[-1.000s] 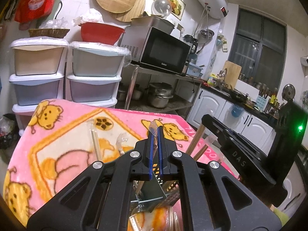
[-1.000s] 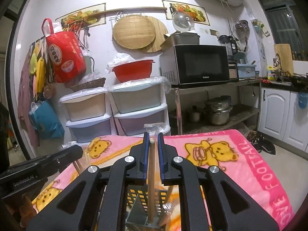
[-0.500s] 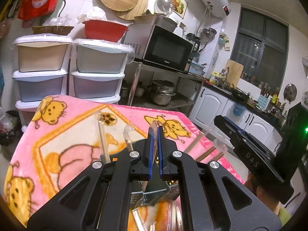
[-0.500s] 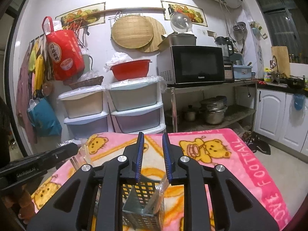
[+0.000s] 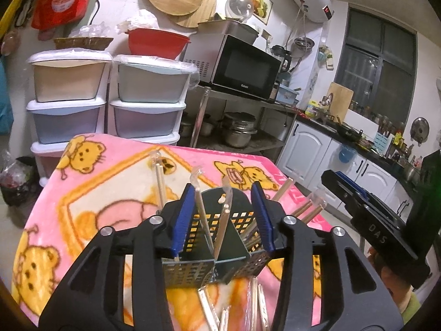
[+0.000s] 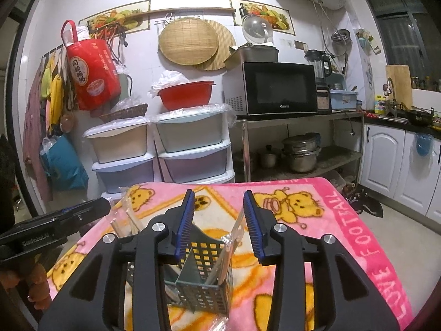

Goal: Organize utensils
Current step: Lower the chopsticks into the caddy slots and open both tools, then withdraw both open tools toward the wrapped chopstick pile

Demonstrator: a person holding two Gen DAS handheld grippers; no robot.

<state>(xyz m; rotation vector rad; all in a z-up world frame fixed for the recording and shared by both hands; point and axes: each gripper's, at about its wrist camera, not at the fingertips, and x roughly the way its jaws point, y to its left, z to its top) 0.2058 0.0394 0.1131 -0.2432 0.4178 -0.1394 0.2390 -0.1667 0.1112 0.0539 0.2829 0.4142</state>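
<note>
A pink fleece blanket [image 6: 325, 220] printed with yellow-orange bears is being shown beyond the black tongs with blue ribbed pads [image 5: 182, 220]. Between those pads, a dark grey-green perforated metal utensil caddy [image 5: 193, 270] is being seen, with pale wooden chopsticks in clear wrappers [image 5: 222, 229] inside.

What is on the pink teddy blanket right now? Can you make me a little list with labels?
surface: pink teddy blanket
holder: dark perforated utensil caddy with compartments, standing on the blanket
inside the caddy: wrapped chopsticks standing tilted
in front of the caddy: more wrapped utensils lying on the blanket
left gripper: jaws have just been opening; nothing pinched
right gripper: jaws have just been opening; nothing pinched
</note>
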